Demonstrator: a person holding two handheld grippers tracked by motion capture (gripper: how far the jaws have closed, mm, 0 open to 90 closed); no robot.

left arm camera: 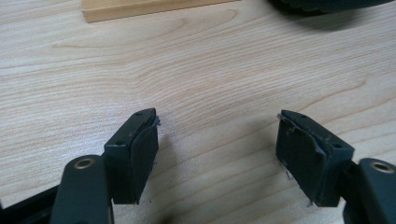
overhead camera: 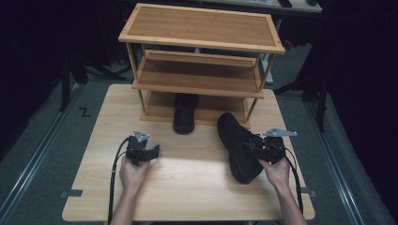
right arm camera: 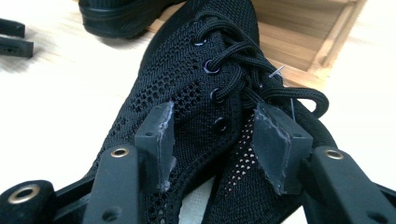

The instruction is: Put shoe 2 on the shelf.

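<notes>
pale wood table (overhead camera: 187, 187), grey floor (overhead camera: 42, 154), seemingly dark room

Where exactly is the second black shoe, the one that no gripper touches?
In the high view the second black shoe stands at table centre, its heel under the wooden rack's lowest shelf and its toe pointing toward the person, left of the laced shoe.

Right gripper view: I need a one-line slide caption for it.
Right tongs straddle the laced upper of a black mesh shoe beside a wooden shoe rack.
</notes>
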